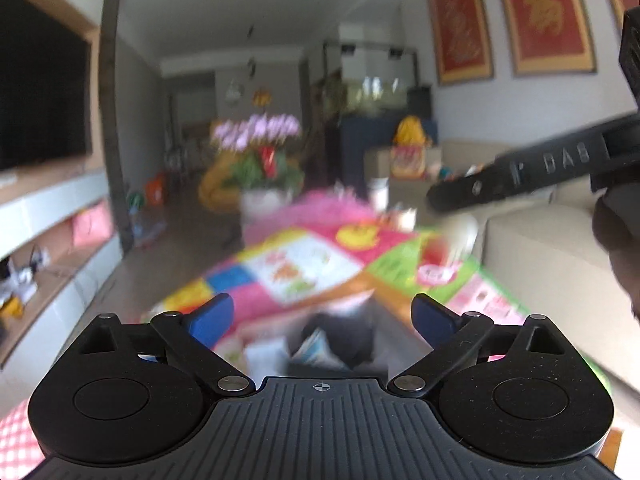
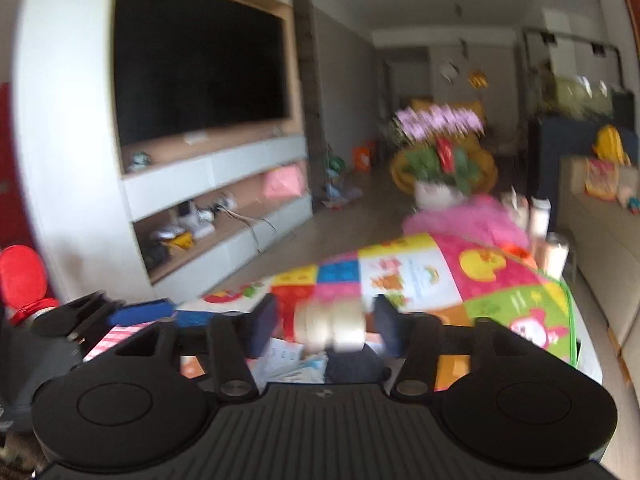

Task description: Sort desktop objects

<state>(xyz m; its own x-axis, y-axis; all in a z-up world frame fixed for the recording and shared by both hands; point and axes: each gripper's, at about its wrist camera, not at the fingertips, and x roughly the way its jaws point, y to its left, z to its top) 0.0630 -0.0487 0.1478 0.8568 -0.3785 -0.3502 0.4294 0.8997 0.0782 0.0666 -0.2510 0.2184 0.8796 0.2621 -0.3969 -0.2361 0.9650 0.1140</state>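
Between my right hand-held gripper (image 2: 326,330) pads sits a pale roll of tape (image 2: 332,328), gaps either side, contact blurred. Left hand-held gripper (image 1: 322,318) stands wide, nothing in it. Beyond: table (image 2: 420,276) under a patchwork cloth, then pink-flowered plant (image 2: 440,148).

Raised letters "DAB" stood on the black arm of the right gripper (image 1: 520,178) in the left wrist view. The framed red hanging (image 1: 546,12) bore a gold Chinese character, too blurred to read.
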